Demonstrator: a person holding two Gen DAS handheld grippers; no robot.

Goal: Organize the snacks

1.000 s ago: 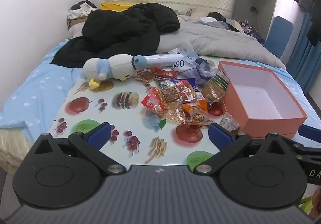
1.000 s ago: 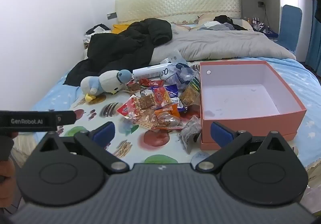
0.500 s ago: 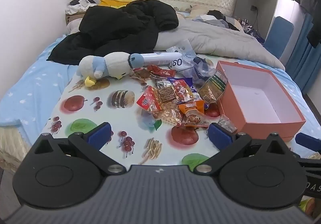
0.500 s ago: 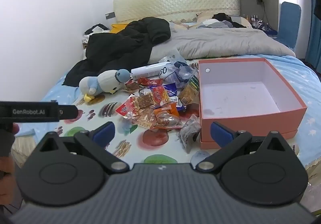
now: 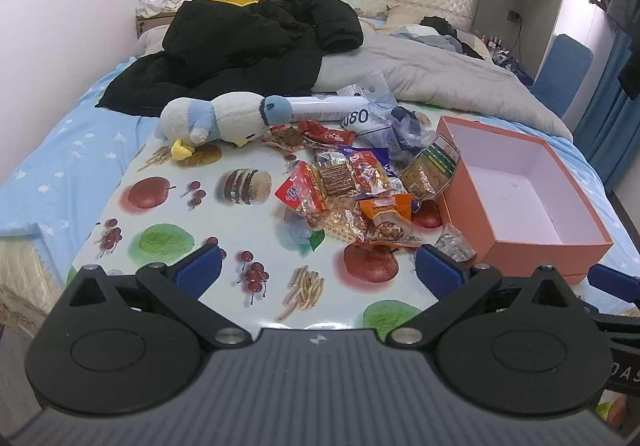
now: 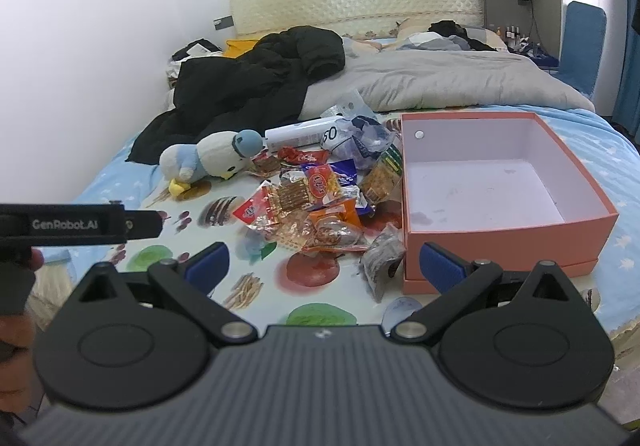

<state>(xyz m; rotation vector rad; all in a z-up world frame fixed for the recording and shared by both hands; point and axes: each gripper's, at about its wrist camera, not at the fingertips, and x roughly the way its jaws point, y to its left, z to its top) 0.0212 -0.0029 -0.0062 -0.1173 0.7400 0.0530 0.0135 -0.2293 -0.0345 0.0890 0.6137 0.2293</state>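
Note:
A pile of snack packets (image 5: pixel 352 186) (image 6: pixel 312 206) lies on a fruit-print mat (image 5: pixel 224 230) on the bed. An empty orange box (image 5: pixel 520 190) (image 6: pixel 492 186) stands open to the right of the pile. A small grey packet (image 5: pixel 454 244) (image 6: pixel 382 258) lies by the box's near corner. My left gripper (image 5: pixel 318 272) is open and empty, short of the pile. My right gripper (image 6: pixel 324 264) is open and empty, near the grey packet and the box's front left corner.
A plush penguin (image 5: pixel 216 122) and a white tube (image 5: pixel 324 110) lie behind the snacks. A black jacket (image 5: pixel 248 42) and grey duvet (image 5: pixel 432 78) cover the far bed. A blue chair (image 5: pixel 562 74) stands at the right. The left gripper's body shows in the right wrist view (image 6: pixel 76 224).
Both grippers have moved slightly forward and tilted toward the snack pile. Jaws stayed open; nothing was touched.

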